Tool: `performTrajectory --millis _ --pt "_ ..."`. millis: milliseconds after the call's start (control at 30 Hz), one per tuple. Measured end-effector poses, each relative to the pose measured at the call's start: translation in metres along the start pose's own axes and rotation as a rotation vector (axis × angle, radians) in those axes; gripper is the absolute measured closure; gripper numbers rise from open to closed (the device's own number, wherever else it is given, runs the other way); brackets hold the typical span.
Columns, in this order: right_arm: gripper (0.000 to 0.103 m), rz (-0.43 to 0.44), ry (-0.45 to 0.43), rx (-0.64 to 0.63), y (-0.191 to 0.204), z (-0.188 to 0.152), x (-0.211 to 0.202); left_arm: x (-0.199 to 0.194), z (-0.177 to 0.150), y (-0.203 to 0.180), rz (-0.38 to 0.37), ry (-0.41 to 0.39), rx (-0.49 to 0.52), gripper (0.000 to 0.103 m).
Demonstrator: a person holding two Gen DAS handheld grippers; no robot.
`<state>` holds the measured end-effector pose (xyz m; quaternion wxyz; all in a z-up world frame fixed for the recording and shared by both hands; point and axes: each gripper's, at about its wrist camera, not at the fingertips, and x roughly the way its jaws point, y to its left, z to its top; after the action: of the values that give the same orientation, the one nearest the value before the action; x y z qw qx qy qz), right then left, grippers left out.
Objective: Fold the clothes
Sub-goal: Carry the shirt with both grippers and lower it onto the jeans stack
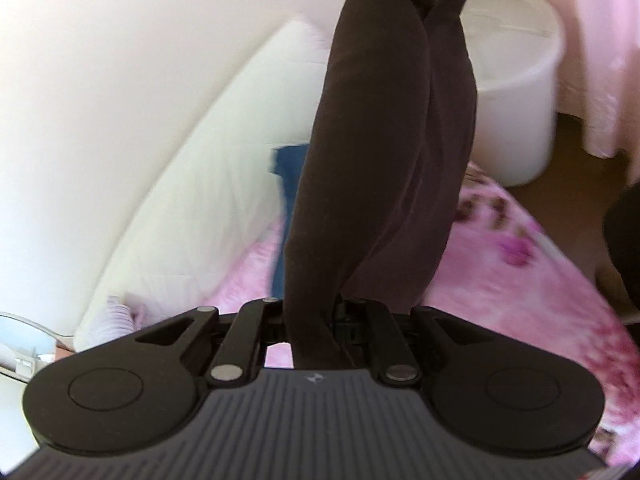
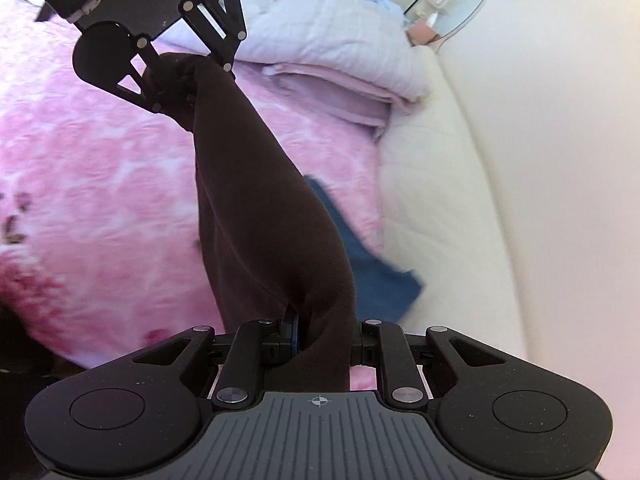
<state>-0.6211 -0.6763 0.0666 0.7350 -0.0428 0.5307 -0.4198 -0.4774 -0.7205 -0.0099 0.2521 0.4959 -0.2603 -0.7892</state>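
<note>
left wrist: no legible writing; both tools grip dark garment point(image 1: 384, 160).

Brightness: both views are bright, with soft, even light and a pinkish cast.
Glare: the pale wall point(image 1: 120, 80) is washed out to near white; the white tub point(image 1: 516, 80) loses detail.
Shadows: faint; the dark garment point(image 1: 380, 160) shows only dull folds, its creases nearly lost in black.
Blur: the pink bedspread point(image 2: 100, 200) and blue cloth point(image 2: 380, 280) are smeared; flower print at the edges is streaked.
Focus: the gripper bodies at the bottom are sharp, with dust specks visible in the right view.
Distortion: strong fisheye curve; black corners frame each view.
</note>
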Motion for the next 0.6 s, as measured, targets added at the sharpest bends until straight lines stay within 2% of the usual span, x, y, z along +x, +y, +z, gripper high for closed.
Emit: performTrajectory --millis 100,233,367,400,467,600 --pt "0.085 -0.025 -0.040 -0.053 -0.053 0.006 0.032 0.037 0.020 0.041 0.088 0.031 -0.015 0.094" --pt "0.085 -0.106 -0.168 -0.165 -0.103 -0.003 0.081 0.085 0.042 0.085 0.235 0.098 -0.078 0.094" --pt "0.084 -0.187 -0.296 -0.277 -0.152 -0.012 0.131 0.147 0.047 0.079 0.299 0.181 -0.145 0.094" --pt "0.084 -0.183 -0.322 -0.286 -0.152 -0.025 0.147 0.167 0.046 0.071 0.292 0.209 -0.162 0.094" --pt "0.084 -0.146 -0.320 -0.292 -0.146 -0.043 0.172 0.211 0.039 0.040 0.227 0.278 -0.190 0.094" --pt "0.084 -0.104 -0.285 -0.314 -0.135 -0.066 0.195 0.281 0.018 -0.040 0.113 0.394 -0.116 0.091"
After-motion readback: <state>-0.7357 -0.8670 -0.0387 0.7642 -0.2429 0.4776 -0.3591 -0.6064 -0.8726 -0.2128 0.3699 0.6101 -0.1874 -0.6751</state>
